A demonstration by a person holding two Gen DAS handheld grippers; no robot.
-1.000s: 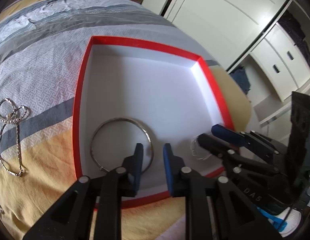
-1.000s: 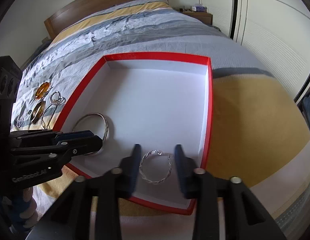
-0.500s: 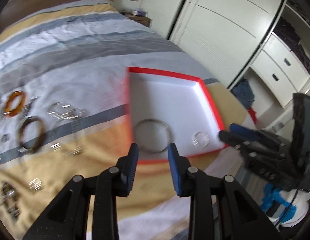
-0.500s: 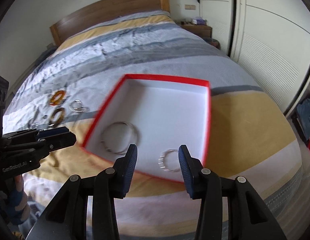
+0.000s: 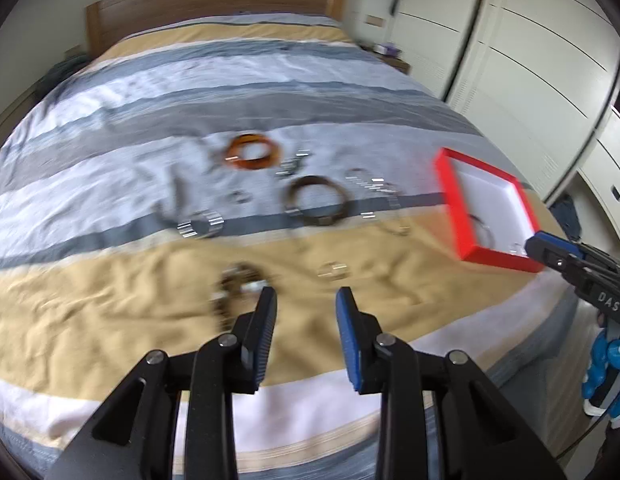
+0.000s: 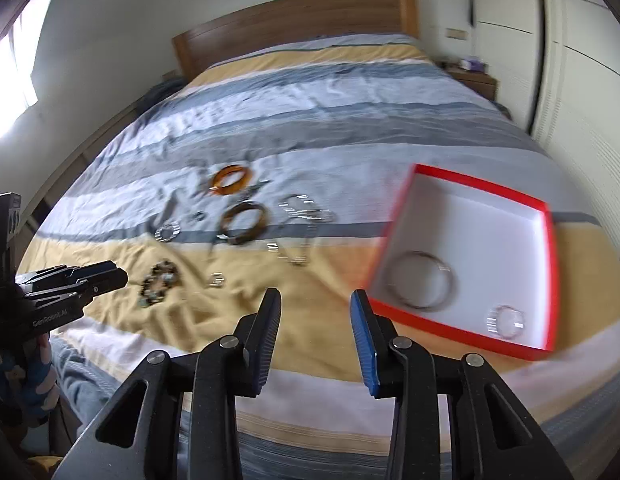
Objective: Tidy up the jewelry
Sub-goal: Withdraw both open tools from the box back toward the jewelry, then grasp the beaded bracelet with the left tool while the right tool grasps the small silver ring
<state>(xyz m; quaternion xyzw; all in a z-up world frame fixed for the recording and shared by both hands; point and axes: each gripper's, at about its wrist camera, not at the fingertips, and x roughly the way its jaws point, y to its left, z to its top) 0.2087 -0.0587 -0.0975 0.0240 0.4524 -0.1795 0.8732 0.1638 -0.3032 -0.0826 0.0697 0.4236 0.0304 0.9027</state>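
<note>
Right wrist view shows a red box (image 6: 552,264) with a white floor lying on the yellow band of the striped bed (image 6: 350,120), near its right edge. Two pieces lie inside it: a large thin metal bangle (image 6: 424,280) near the left wall and a small silver bracelet (image 6: 506,322) in the near corner, apart from each other. Loose jewelry is spread on the bedcover left of the box: one amber bangle (image 6: 232,180), one dark brown bangle (image 6: 246,222) just in front of it, a silver chain (image 6: 306,216) beside that, a beaded dark bracelet (image 6: 160,280) on the yellow band, and several small silver pieces too blurred to count. Right tongs (image 6: 316,318) hang above the bed edge, spread wide and empty. Left tongs (image 5: 306,320) are likewise spread wide, holding nothing, with the beaded bracelet just beyond the left finger.
</note>
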